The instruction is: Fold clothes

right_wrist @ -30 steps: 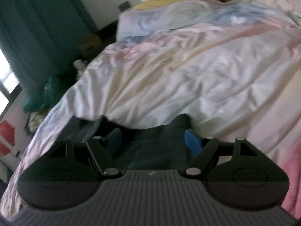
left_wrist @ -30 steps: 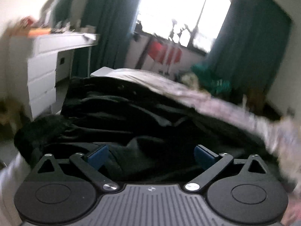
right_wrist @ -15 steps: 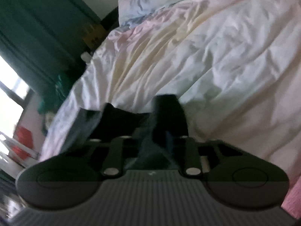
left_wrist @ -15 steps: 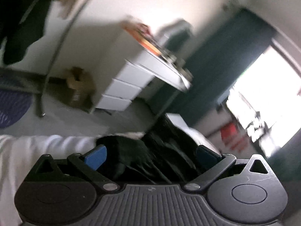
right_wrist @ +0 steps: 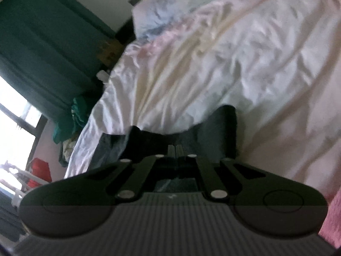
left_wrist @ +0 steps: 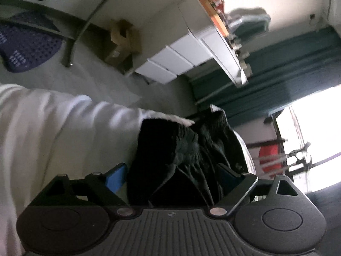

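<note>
Change since a second ago: right gripper (right_wrist: 176,149) has gone from wide apart around the dark fabric to fully closed on it; left wrist view has swung from the window toward the wall and drawers.
Right jaws: pressed together on a fold of the black garment (right_wrist: 219,128), which rises in a peak just beyond the tips.
Left jaws: left gripper (left_wrist: 170,173) stands wide open, blue pads (left_wrist: 116,178) apart, the garment (left_wrist: 187,149) bunched between them; I cannot tell whether either pad touches it.
Garment position: heaped at the edge of the bed, on the pale rumpled duvet (right_wrist: 234,64).
Left surroundings: white bedding (left_wrist: 53,128) beside the garment; white drawer unit (left_wrist: 181,57) against the wall, cardboard box (left_wrist: 121,42) near it.
Right surroundings: dark green curtain (right_wrist: 42,53) and bright window (right_wrist: 12,117) at left.
</note>
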`<state>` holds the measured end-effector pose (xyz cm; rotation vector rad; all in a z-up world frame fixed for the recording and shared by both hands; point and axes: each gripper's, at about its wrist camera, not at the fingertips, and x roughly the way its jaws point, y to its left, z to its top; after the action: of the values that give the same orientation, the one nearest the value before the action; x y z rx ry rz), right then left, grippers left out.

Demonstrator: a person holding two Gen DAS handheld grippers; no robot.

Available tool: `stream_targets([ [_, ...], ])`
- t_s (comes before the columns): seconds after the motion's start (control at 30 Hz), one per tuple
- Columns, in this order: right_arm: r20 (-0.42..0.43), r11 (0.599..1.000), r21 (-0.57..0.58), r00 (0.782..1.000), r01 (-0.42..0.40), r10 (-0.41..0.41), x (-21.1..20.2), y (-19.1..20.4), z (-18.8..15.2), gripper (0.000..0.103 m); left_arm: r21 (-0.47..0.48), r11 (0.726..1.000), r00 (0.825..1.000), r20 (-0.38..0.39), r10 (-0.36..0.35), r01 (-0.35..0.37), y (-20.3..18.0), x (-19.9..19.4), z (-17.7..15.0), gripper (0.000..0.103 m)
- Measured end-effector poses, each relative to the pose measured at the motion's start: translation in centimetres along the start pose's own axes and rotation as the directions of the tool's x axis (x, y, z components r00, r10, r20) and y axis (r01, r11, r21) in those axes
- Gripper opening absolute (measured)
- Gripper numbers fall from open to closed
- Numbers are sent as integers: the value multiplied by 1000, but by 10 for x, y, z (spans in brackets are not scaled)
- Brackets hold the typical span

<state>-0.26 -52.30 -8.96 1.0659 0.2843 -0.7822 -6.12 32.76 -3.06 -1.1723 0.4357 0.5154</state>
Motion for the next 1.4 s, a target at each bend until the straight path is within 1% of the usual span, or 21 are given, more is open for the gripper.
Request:
stream_targets([
  [0.07, -3, 1000, 31, 1000, 2, -2, 1, -6, 2, 5, 20, 1000, 999, -36, -13, 14, -2, 8, -3, 90],
  [0.13, 6, 998, 58, 1000, -13, 13, 2, -11, 4, 6, 4, 1000, 997, -74, -18, 19, 1, 16, -6, 89],
  [0.17, 17, 997, 73, 999, -37, 36, 3, -14, 5, 6, -7, 1000, 996, -85, -16, 16, 2, 20, -7, 87],
  [0.3, 44, 995, 89, 998, -46, 42, 4, -18, 9, 6, -39, 999, 994, -105, -29, 25, 10, 28, -6, 87],
  [0.47, -36, 993, 115, 999, 27, -23, 14, -21, 7, 8, -69, 997, 993, -117, -26, 18, 17, 36, -4, 87],
  [0.6, -6, 981, 179, 997, 74, -74, 8, -33, 10, 10, -79, 997, 993, -116, -29, 20, 18, 37, -1, 87],
  [0.63, 2, 979, 189, 997, 79, -81, 8, -36, 12, 17, -81, 996, 993, -116, -29, 20, 19, 37, -1, 87],
  [0.67, 11, 976, 199, 996, 83, -87, 7, -39, 13, 31, -84, 996, 993, -116, -29, 20, 20, 37, -1, 87],
  [0.73, 17, 976, 200, 996, 83, -88, 8, -40, 13, 50, -84, 996, 993, -111, -29, 19, 19, 38, -1, 87],
  [0.8, 20, 978, 197, 997, 68, -73, 10, -39, 11, 51, -57, 998, 996, -91, -9, 4, 15, 43, 1, 85],
  [0.87, -23, 985, 166, 999, 40, -37, 20, -34, 10, 51, -29, 999, 996, -87, 30, -33, 12, 52, 4, 81],
  [0.93, -97, 989, 147, 995, 25, -11, 33, -31, 6, 51, -33, 999, 994, -100, 37, -41, 13, 59, 9, 79],
  [0.97, -101, 986, 165, 995, -6, 23, 34, -32, 4, 50, -35, 999, 995, -100, 32, -36, 14, 62, 13, 77],
  [1.0, -103, 978, 191, 988, -90, 111, 35, -31, 4, 50, -36, 999, 995, -99, 24, -28, 16, 62, 16, 77],
  [1.03, -102, 960, 217, 974, -178, 204, 36, -31, 5, 50, -37, 999, 995, -99, 16, -20, 17, 63, 20, 76],
  [1.07, -99, 933, 243, 950, -264, 295, 36, -30, 6, 51, -45, 999, 995, -97, 5, -10, 20, 63, 22, 75],
  [1.17, 12, 911, 195, 930, -363, 368, 13, -17, 10, 51, -58, 998, 997, -79, 0, -5, 27, 59, 27, 73],
  [1.23, 121, 946, 152, 955, -288, 271, -11, -14, 13, 51, -63, 998, 997, -75, -2, -3, 30, 55, 27, 73],
  [1.27, 148, 949, 175, 960, -262, 238, -16, -18, 14, 51, -61, 998, 997, -78, -1, -3, 30, 54, 28, 73],
  [1.33, 148, 944, 247, 971, -219, 187, -19, -33, 18, 51, -55, 998, 996, -86, -2, -3, 30, 53, 28, 73],
  [1.4, 108, 940, 305, 986, -154, 126, -17, -48, 20, 51, -48, 999, 995, -99, -5, 1, 29, 52, 27, 73],
])
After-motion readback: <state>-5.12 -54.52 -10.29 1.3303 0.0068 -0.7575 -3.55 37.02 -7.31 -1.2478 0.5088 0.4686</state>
